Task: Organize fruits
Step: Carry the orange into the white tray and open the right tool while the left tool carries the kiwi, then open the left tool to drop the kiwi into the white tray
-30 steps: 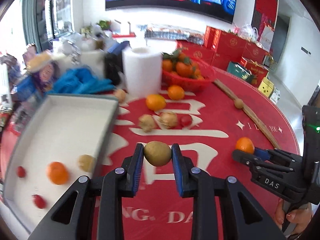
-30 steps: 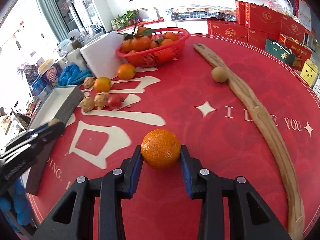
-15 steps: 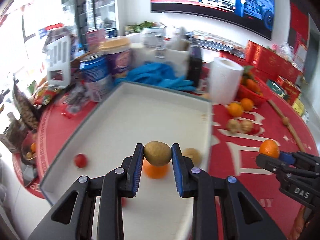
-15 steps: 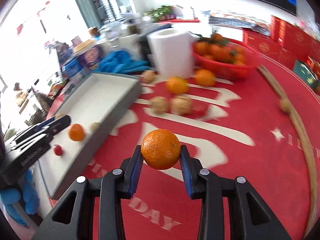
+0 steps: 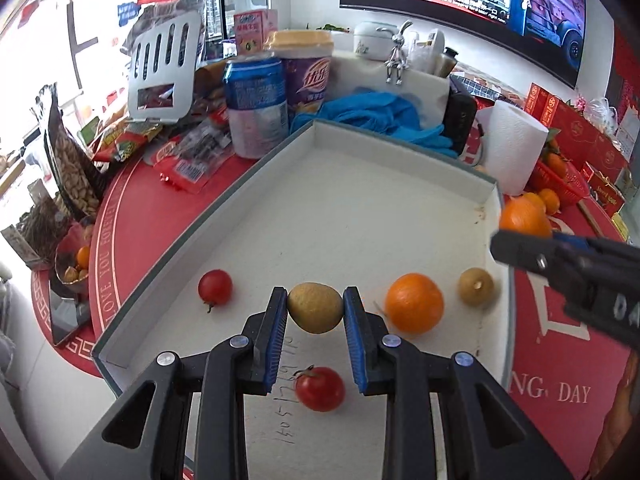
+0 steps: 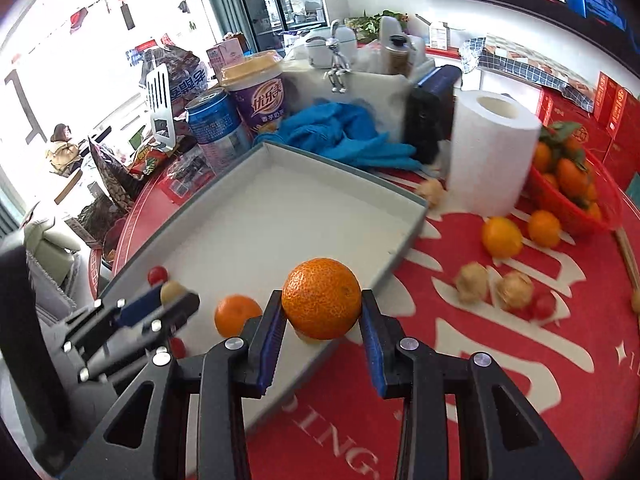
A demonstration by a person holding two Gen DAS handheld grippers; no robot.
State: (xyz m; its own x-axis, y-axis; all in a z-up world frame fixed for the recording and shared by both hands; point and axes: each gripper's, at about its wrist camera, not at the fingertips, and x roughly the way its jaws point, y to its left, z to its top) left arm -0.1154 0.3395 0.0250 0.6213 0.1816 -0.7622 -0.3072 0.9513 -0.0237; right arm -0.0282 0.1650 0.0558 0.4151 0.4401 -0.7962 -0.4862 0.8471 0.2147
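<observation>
My left gripper [image 5: 315,310] is shut on a yellow-green kiwi [image 5: 315,307] and holds it over the near part of the white tray [image 5: 360,184]. In the tray lie an orange [image 5: 414,303], a second kiwi [image 5: 476,287] and two cherry tomatoes [image 5: 215,285] [image 5: 320,389]. My right gripper [image 6: 322,314] is shut on a mandarin orange [image 6: 321,298] above the tray's right rim [image 6: 404,236]. It shows in the left wrist view [image 5: 516,240] at the right. The left gripper shows in the right wrist view [image 6: 168,300].
Loose oranges [image 6: 502,237], walnuts [image 6: 473,282] and a tomato [image 6: 544,305] lie on the red table right of the tray. A red basket [image 6: 576,196] of oranges, a paper roll [image 6: 490,152], blue cloth [image 6: 344,132], a can [image 5: 256,108] and snack bags stand behind.
Both grippers swung left from the red table to the tray, carrying the kiwi and the mandarin. The left one now hangs low over the tray floor.
</observation>
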